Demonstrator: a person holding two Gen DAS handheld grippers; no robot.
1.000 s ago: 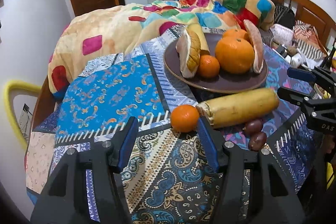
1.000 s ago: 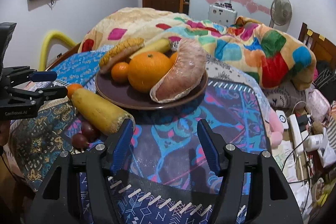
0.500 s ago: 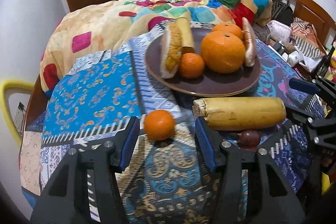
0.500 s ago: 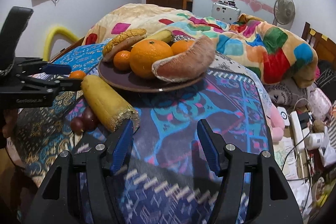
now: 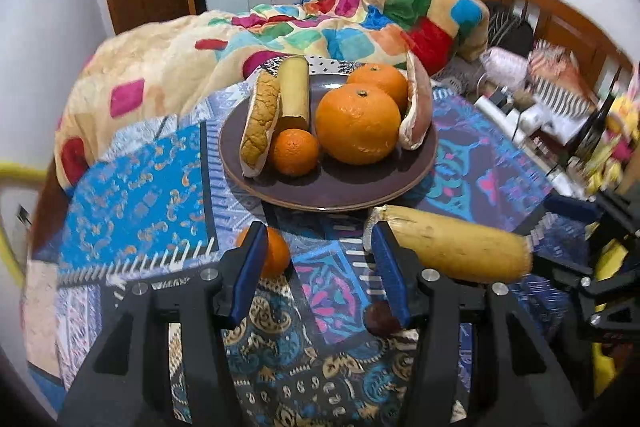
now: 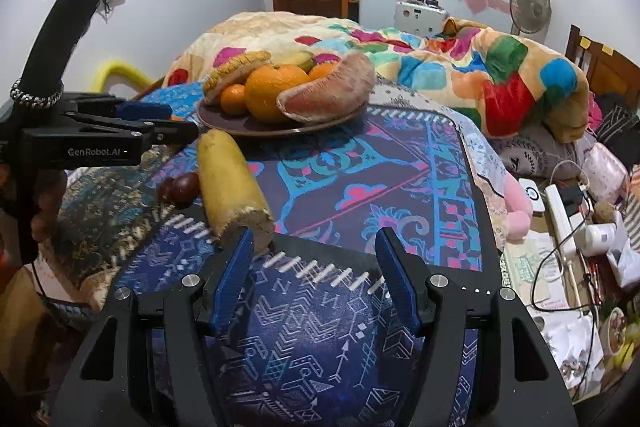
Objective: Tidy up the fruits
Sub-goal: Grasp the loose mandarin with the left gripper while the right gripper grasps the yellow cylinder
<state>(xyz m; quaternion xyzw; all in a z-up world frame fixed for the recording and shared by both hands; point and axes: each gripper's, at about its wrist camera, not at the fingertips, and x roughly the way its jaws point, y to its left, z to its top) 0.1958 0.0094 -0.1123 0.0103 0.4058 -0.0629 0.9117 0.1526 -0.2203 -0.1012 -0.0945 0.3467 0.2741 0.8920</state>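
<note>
both claws are open and hold nothing. the left claw point(image 5: 318, 267) is beside the small orange point(image 5: 274, 254), near the plate point(image 5: 332, 187), likely to lift it there with the other fruit.

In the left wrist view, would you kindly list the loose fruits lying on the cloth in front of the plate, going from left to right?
Small orange → dark round fruit → long yellow fruit.

Open cloth point(image 6: 360, 183) right of plate point(image 5: 332, 189): passable. Plate front blocked by yellow cob point(image 5: 452, 247), small orange point(image 5: 276, 255), dark fruits point(image 6: 180, 185). Rear blocked by blanket point(image 5: 280, 39).
</note>
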